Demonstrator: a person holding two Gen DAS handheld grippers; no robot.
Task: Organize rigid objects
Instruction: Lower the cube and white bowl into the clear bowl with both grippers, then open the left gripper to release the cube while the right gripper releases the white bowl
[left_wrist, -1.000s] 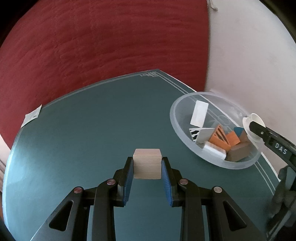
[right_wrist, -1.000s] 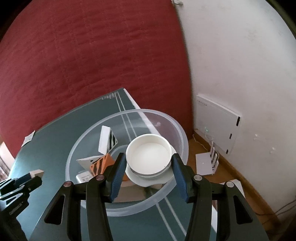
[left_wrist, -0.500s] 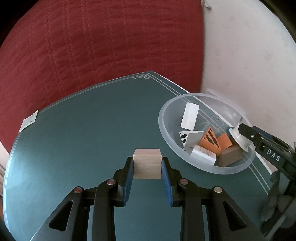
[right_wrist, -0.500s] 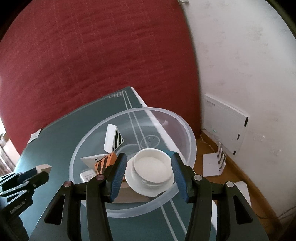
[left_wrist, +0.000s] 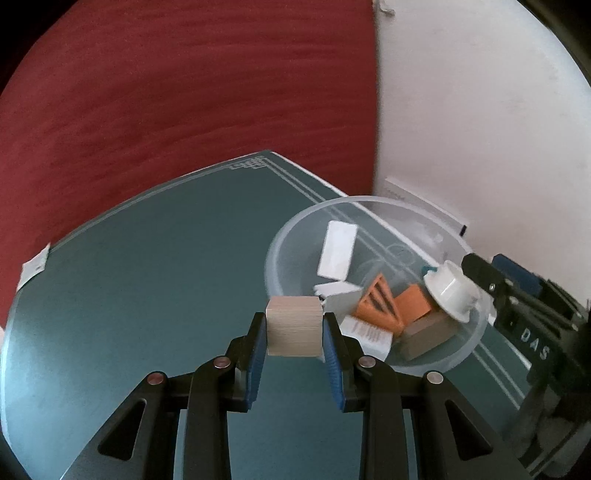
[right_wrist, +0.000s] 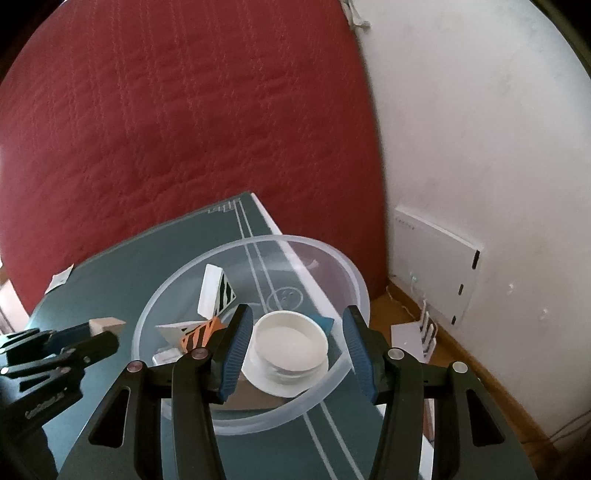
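A pale wooden cube (left_wrist: 293, 326) is pinched between the blue pads of my left gripper (left_wrist: 294, 321), which is shut on it above the green table (left_wrist: 147, 258), just left of the clear plastic bowl (left_wrist: 295, 229). From the right wrist the cube (right_wrist: 107, 325) and left gripper (right_wrist: 101, 332) show beside the bowl (right_wrist: 177, 273). A white cup (right_wrist: 290, 341) lies tilted on the blocks in the bowl, below and between the fingers of my right gripper (right_wrist: 298, 312). A gap shows at its right pad, so that gripper is open. From the left wrist, the cup (left_wrist: 452, 290) sits in front of the right gripper (left_wrist: 487, 269).
The bowl holds a white card (left_wrist: 337, 254), orange striped pieces (left_wrist: 376, 299), a brown block (left_wrist: 428, 334) and a labelled white box (left_wrist: 369, 334). A paper tag (left_wrist: 35, 264) lies at the table's left edge. Red quilted fabric (right_wrist: 184, 129) and a white wall (right_wrist: 480, 147) stand behind.
My left gripper has carried the cube closer to the bowl. The white cup has sunk from between the right pads down onto the blocks in the bowl.
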